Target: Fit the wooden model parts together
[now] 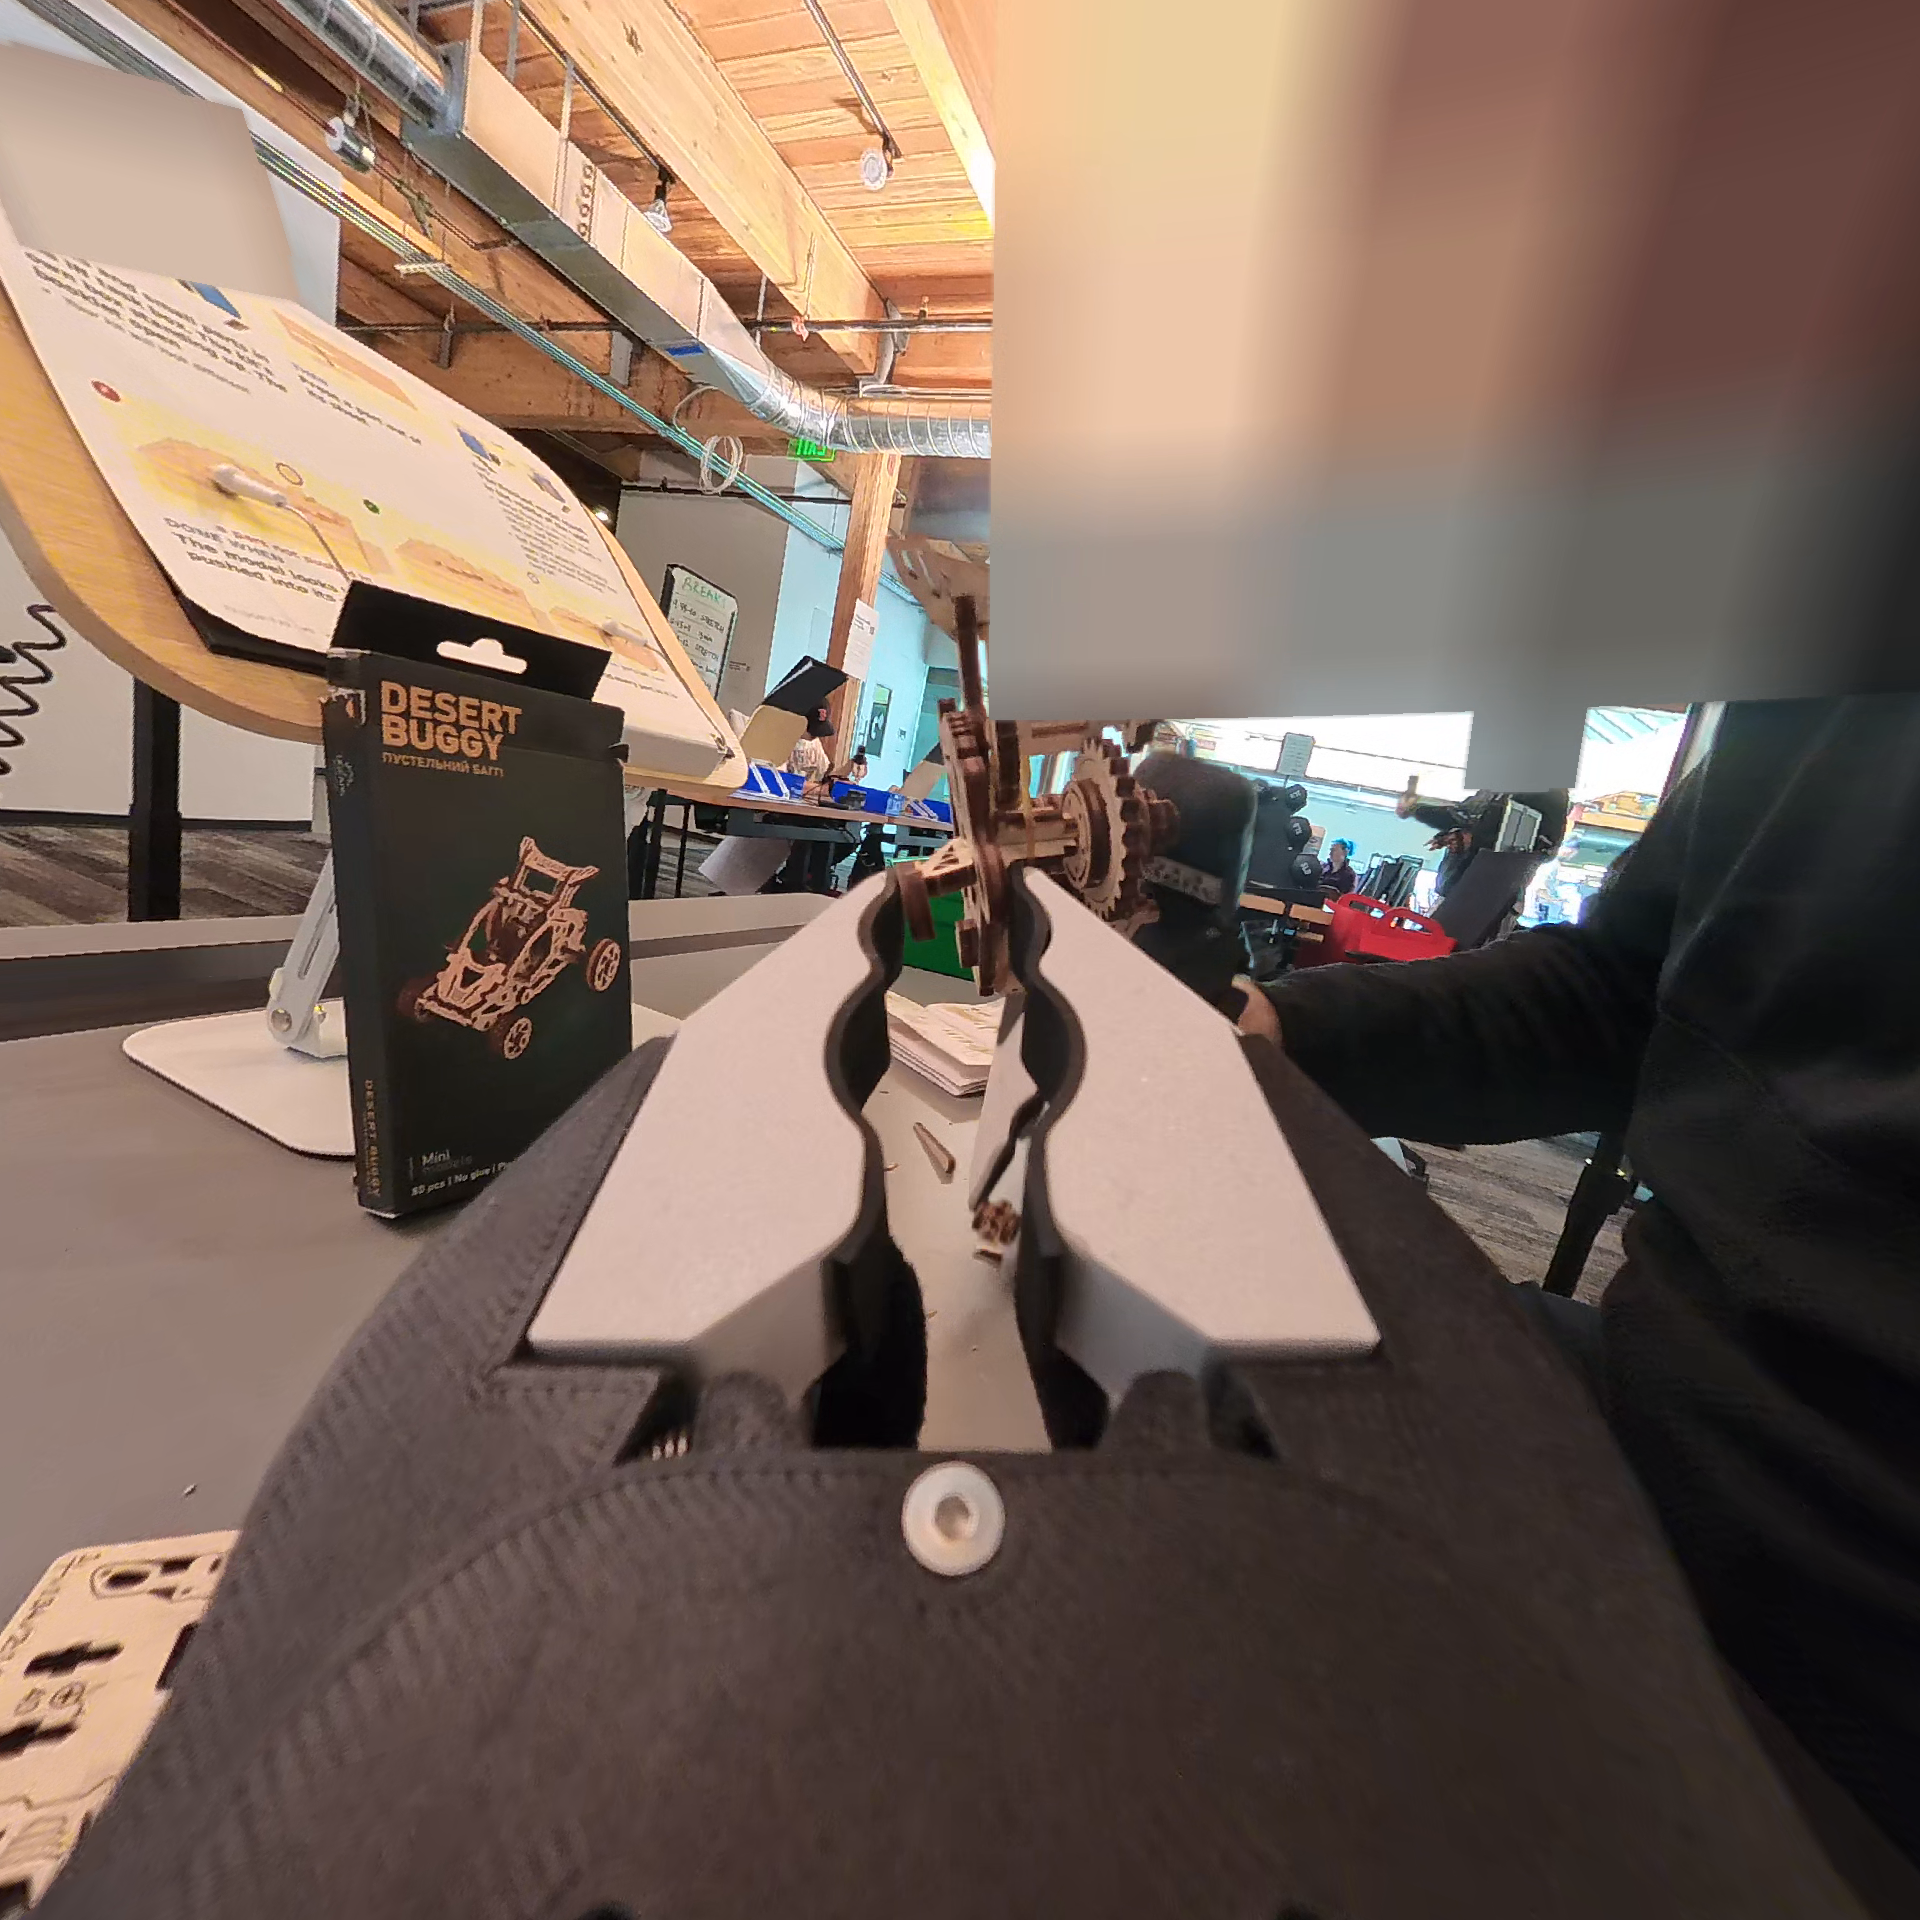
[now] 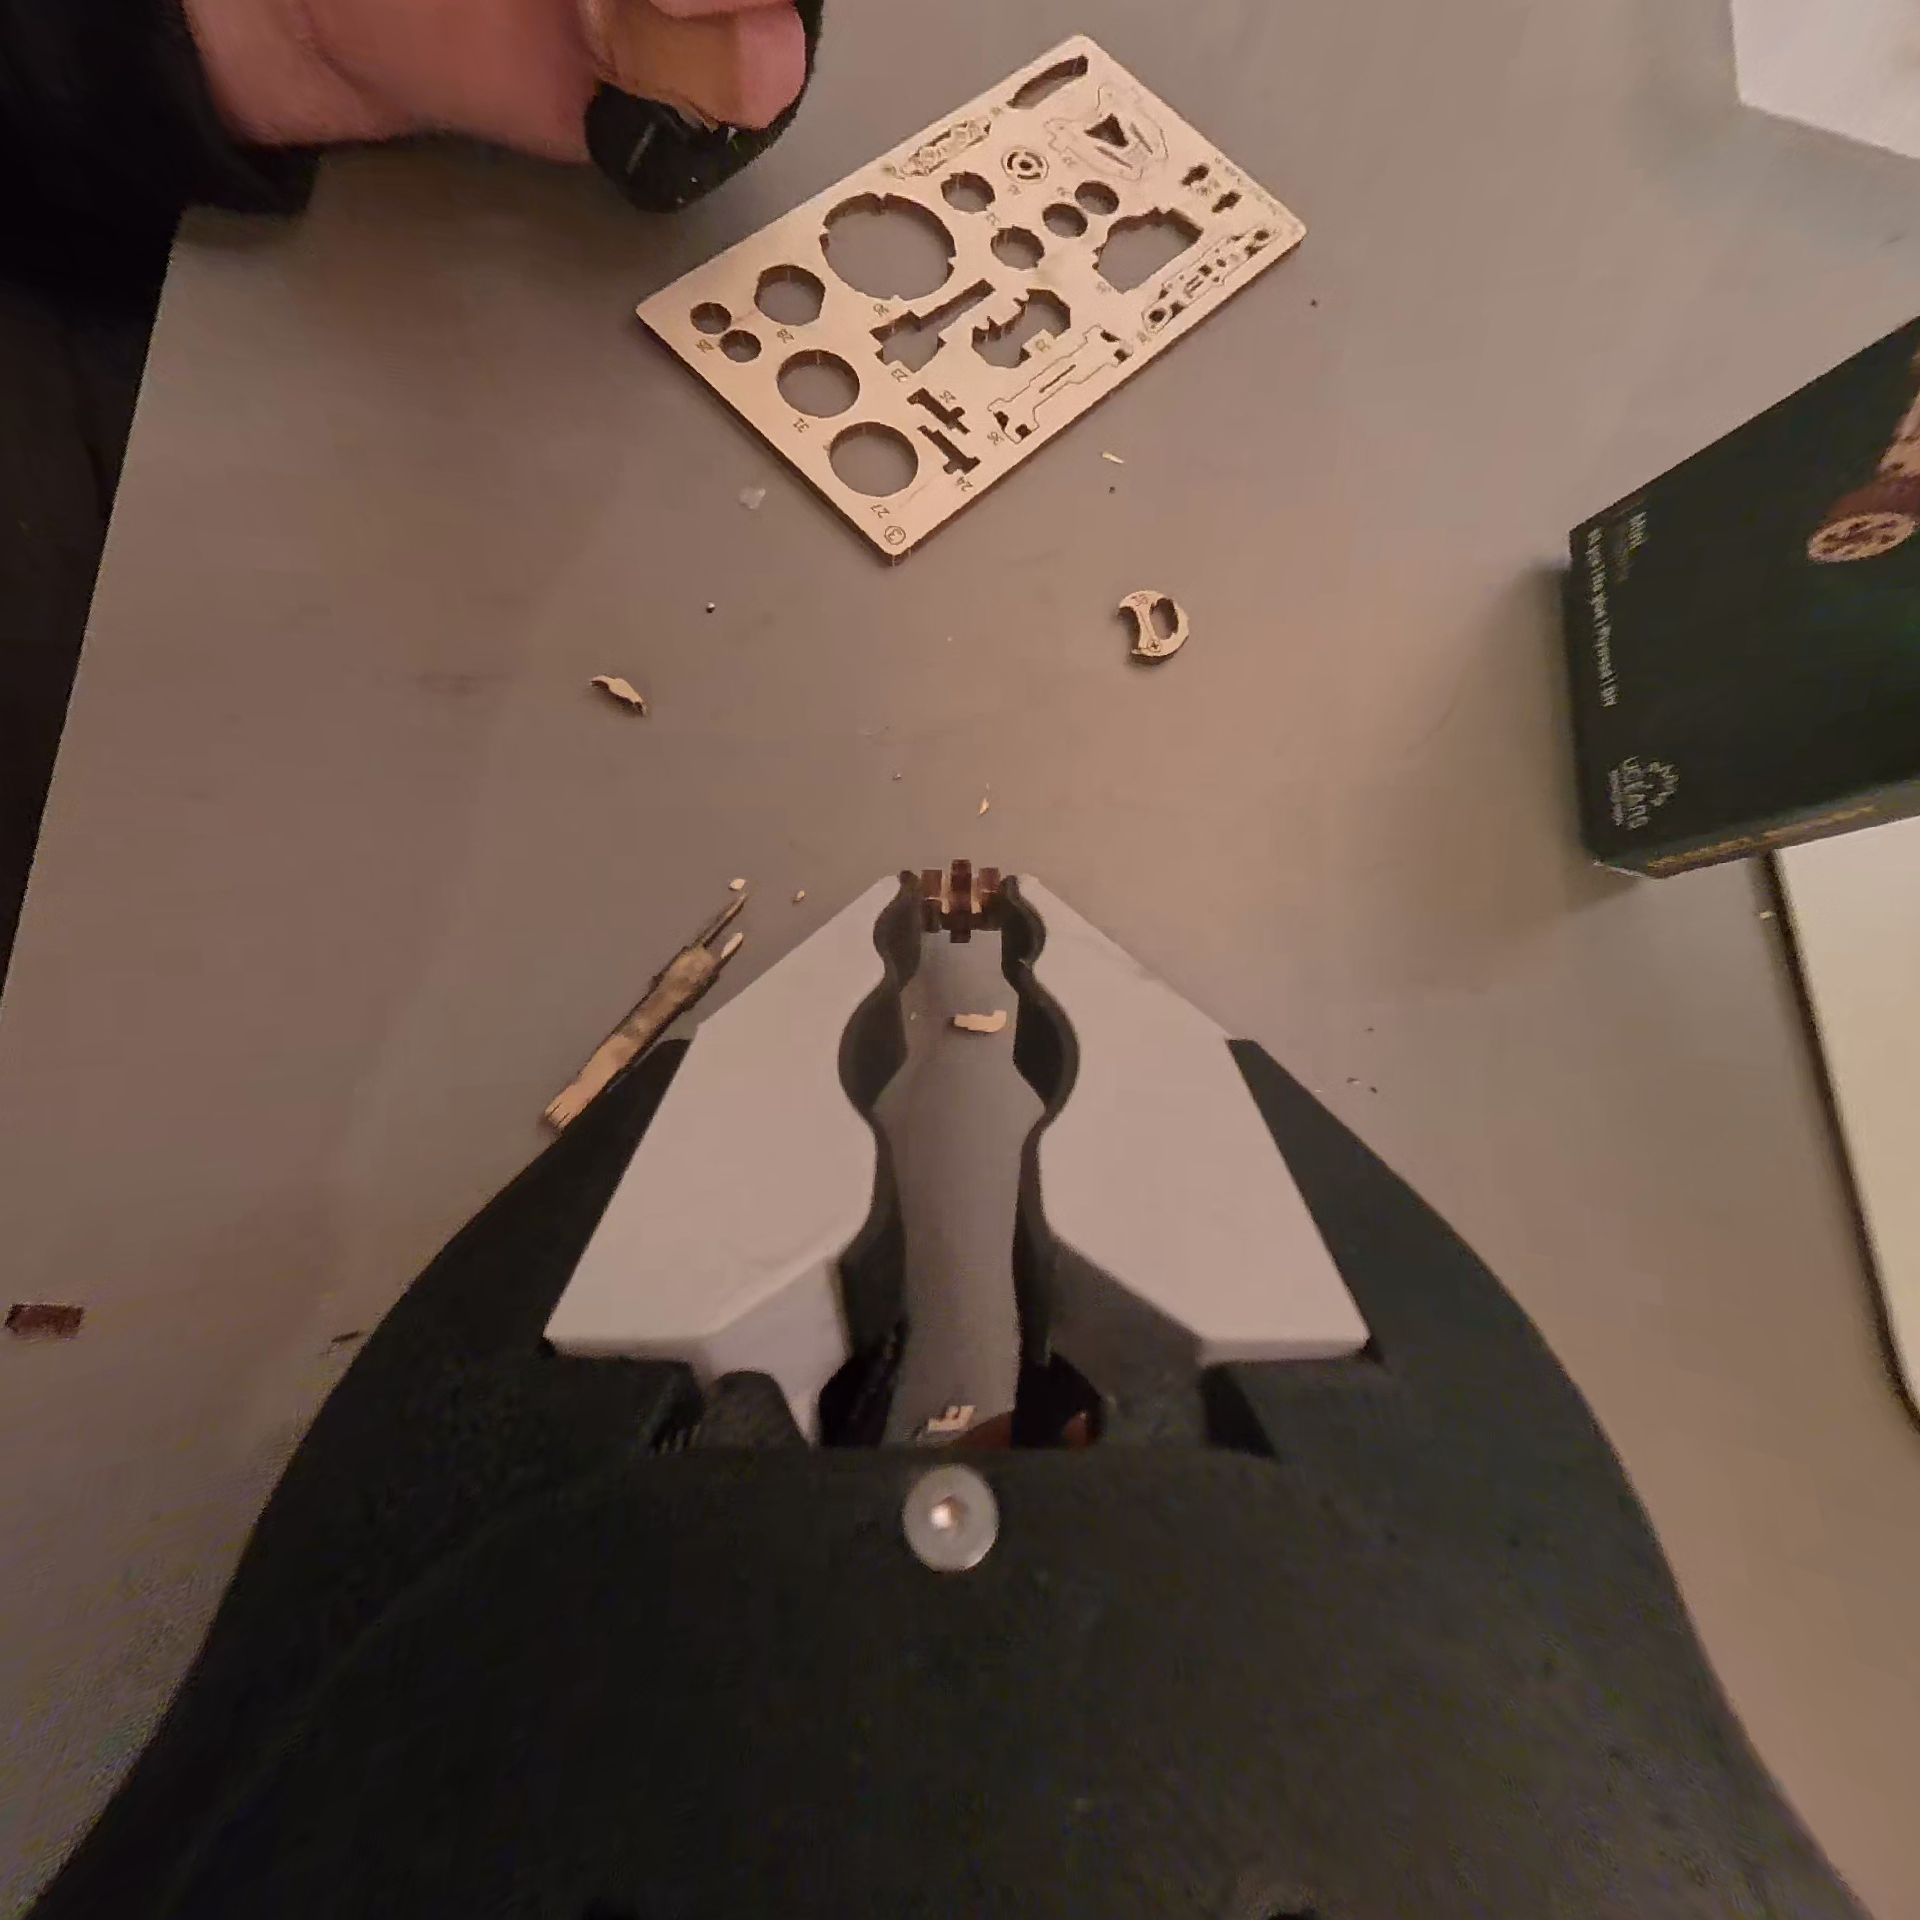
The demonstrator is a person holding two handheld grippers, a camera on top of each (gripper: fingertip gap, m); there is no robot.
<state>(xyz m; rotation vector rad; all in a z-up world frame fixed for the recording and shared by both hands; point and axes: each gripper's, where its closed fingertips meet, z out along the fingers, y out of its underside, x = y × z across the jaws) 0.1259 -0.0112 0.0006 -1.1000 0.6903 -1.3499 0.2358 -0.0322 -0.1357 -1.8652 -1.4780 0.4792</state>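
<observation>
In the left wrist view my left gripper (image 1: 961,883) is shut on a partly built wooden model assembly (image 1: 1003,831) with gears on an axle, held up above the grey table (image 1: 187,1268). In the right wrist view my right gripper (image 2: 956,891) is shut on a small notched wooden part (image 2: 954,899) just above the table. A punched-out wooden parts sheet (image 2: 966,301) lies flat ahead of it. A small curved loose part (image 2: 1155,627) lies to the right of centre.
The dark model box stands upright on the table (image 1: 483,935) and shows at the right edge (image 2: 1745,644). An instruction board on a white stand (image 1: 312,488) is behind it. A person's sleeve (image 1: 1558,1018) and hand (image 2: 416,73) are close. A wooden stick (image 2: 649,1013) and chips lie about. My hands' fingertips stand some 20 centimeters from each other. The wooden stick (image 2: 649,1013) is about 6 centimeters from my right fingertips and 20 centimeters from my left.
</observation>
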